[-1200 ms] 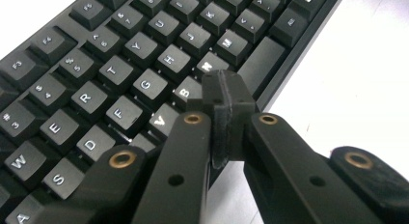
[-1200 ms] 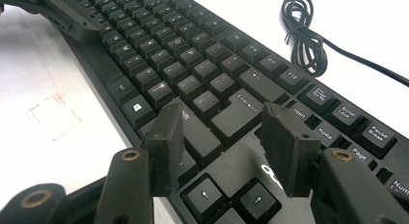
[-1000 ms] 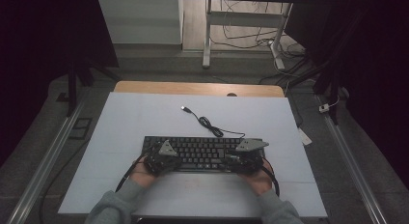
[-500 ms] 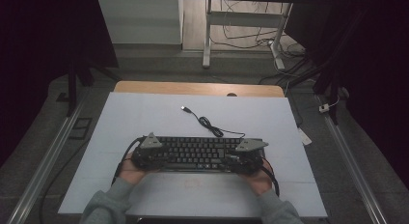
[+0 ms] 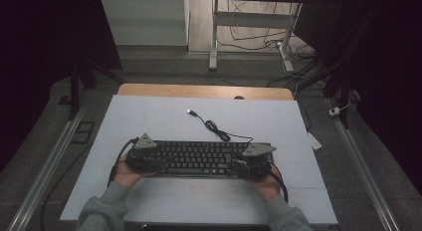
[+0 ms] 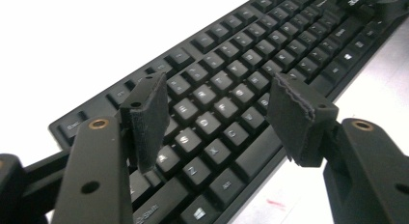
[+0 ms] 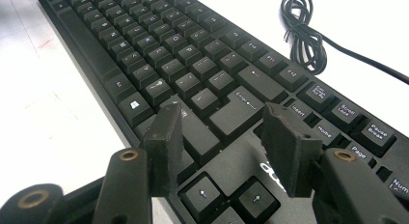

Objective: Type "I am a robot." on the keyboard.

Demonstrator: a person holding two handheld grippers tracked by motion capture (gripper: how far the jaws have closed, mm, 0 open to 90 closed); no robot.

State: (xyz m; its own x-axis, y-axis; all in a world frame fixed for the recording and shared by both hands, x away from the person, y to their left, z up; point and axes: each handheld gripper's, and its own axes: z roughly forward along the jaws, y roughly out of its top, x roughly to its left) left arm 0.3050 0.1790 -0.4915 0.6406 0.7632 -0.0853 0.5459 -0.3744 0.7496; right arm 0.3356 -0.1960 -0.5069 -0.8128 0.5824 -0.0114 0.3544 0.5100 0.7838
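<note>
A black keyboard (image 5: pixel 199 159) lies across the near part of the white mat (image 5: pixel 149 116). Its cable runs back in a small coil (image 5: pixel 215 127) to a loose USB plug (image 5: pixel 190 112). My left gripper (image 5: pixel 151 159) is at the keyboard's left end. In the left gripper view its jaws have just been opening and stand apart over the letter keys (image 6: pixel 219 108), with nothing pressed between the pads (image 6: pixel 147 115). My right gripper (image 5: pixel 242 166) is at the right end, open above the Enter and arrow keys (image 7: pixel 222 137), gripping nothing.
A wooden table edge (image 5: pixel 199 90) shows behind the mat. Beyond it are desk legs (image 5: pixel 214 37) and loose cables on the floor. Metal rails (image 5: pixel 50 161) run along both sides. The coiled cable (image 7: pixel 301 33) lies just past the keyboard's far edge.
My left gripper has slid left, from over the keyboard's left keys to its left end. The right gripper and hand have stayed where they were.
</note>
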